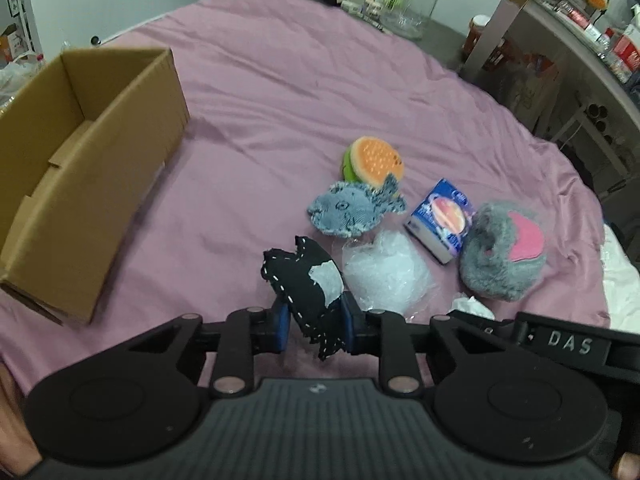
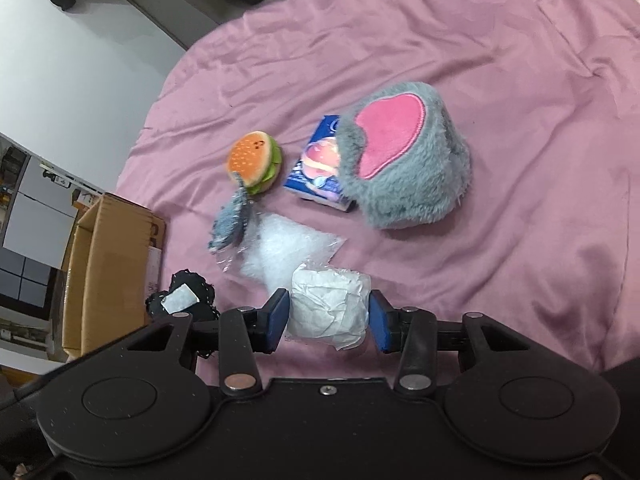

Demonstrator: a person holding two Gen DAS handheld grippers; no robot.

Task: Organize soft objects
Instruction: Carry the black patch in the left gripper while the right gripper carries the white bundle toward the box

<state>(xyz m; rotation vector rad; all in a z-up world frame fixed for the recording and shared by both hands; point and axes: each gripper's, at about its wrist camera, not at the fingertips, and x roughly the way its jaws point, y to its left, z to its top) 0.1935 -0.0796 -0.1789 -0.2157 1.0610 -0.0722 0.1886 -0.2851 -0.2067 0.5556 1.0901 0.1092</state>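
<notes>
Your left gripper (image 1: 316,326) has its jaws clamped on the black stitched cloth toy (image 1: 306,284), near right of the cardboard box (image 1: 92,152). Your right gripper (image 2: 328,320) squeezes the white wad (image 2: 328,308) above the pink bed sheet (image 2: 500,60).

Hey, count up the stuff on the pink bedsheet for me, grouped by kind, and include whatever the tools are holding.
Plush toys: 4 (burger, grey fish, black fish, furry grey piece)
Clear plastic bag: 1
Blue packet: 1
White wad: 1
Cardboard box: 1
Total: 8
</notes>
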